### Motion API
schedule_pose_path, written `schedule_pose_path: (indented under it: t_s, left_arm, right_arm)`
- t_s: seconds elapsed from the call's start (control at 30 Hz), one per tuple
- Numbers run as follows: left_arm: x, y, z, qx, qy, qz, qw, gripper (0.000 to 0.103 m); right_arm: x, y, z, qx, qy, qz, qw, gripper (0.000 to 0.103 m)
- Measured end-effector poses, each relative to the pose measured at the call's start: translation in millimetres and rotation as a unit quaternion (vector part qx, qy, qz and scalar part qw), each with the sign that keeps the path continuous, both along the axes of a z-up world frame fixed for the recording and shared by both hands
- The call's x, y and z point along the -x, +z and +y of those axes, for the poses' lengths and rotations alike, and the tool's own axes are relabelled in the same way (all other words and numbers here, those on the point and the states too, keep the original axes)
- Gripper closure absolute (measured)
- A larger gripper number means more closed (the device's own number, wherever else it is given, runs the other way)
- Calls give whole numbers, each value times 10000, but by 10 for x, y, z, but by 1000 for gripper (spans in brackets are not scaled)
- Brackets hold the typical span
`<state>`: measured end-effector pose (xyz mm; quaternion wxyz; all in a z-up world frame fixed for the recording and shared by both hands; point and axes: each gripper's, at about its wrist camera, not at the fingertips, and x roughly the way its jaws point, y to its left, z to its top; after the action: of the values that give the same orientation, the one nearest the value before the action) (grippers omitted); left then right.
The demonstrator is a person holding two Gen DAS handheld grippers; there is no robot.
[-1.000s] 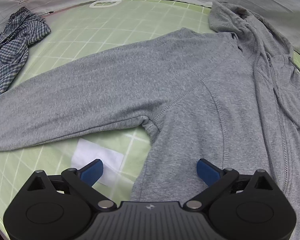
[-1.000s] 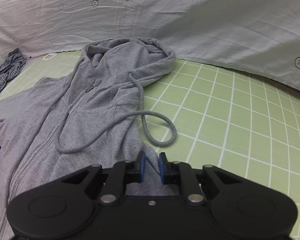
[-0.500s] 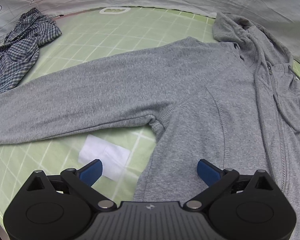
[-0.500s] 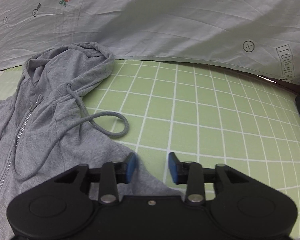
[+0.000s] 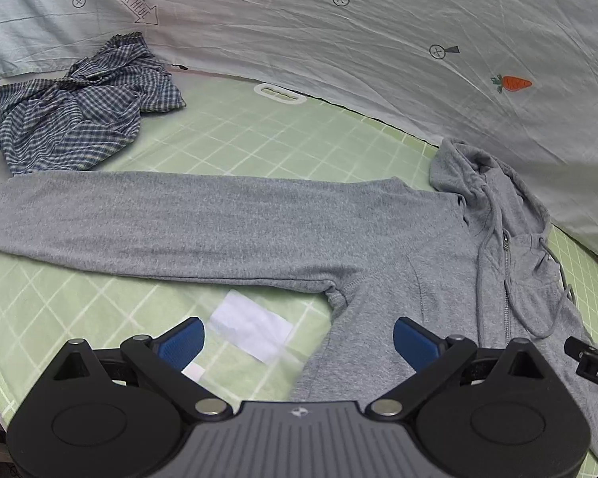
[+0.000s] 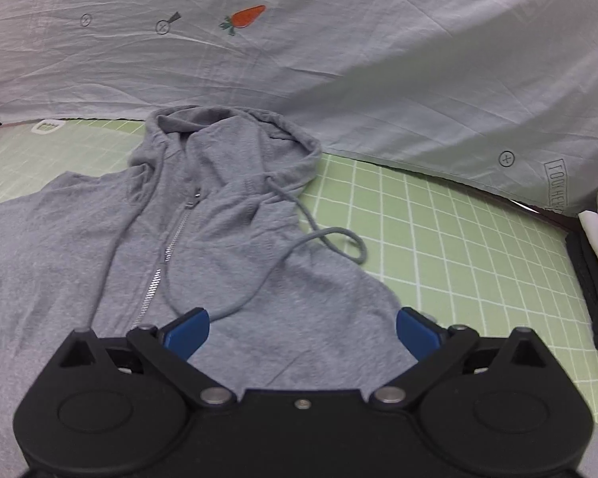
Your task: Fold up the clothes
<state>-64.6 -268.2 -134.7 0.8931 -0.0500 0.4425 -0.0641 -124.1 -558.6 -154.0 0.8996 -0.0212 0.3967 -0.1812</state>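
While both claws hang over the near part of the hoodie, these relations matter most:

Right claw (image 6: 301, 328): its jaws are opening and already stand wide; grey cloth lies below and between the blue pads (image 6: 187, 332), but neither pad presses on it, so it holds nothing.

Left claw (image 5: 297, 340): wide apart and holding nothing; the side edge of the hoodie runs under the gap, with one pad over bare mat and the other over cloth.

White paper slip (image 5: 251, 328): on the mat just beside the hoodie's armpit, near the left claw.

Hoodie (image 6: 235, 239): spread flat, front up, zip (image 6: 167, 247) closed, on the green grid mat (image 6: 450, 247); the body runs away from both claws toward the hood.

Sleeve (image 5: 159, 219): stretched straight out from the hoodie's shoulder, its long axis running crosswise to the left claw's line of sight; it looks like the next part to fold in, and the left claw is the nearer one.

Drawstring (image 6: 331, 245): loops off the hoodie onto the mat on the right claw's side; it may trail out of a fold.

Hood (image 6: 235, 135): bunched at the hoodie's far end, against the pale sheet (image 6: 378, 59).

Checked shirt (image 5: 79, 107): crumpled beyond the sleeve, well apart from the hoodie's body, not yet folded.
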Motion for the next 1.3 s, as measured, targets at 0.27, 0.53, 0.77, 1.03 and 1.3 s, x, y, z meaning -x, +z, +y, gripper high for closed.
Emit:
schedule_pose_path:
  t_s: [0.27, 0.53, 0.77, 1.03, 1.3]
  left_arm:
    - [321, 55, 671, -41, 468, -101, 9988, 3]
    - [132, 67, 1244, 136, 650, 62, 9978, 3]
    - [-323, -96, 1709, 167, 645, 284, 9974, 3]
    - [-873, -369, 2421, 122, 1032, 535, 9932, 3]
    - [-1254, -495, 2985, 31, 1412, 627, 9880, 4]
  right_arm:
    - [-115, -380, 640, -663, 46, 434, 9968, 1]
    - [-111, -464, 778, -822, -254, 511, 9950, 0]
    - [-93, -502, 802, -951, -644, 392, 9926, 0]
    - [-43, -543, 876, -900, -1095, 110, 9898, 0]
    - [-49, -568, 1009, -773, -1712, -108, 9821, 0]
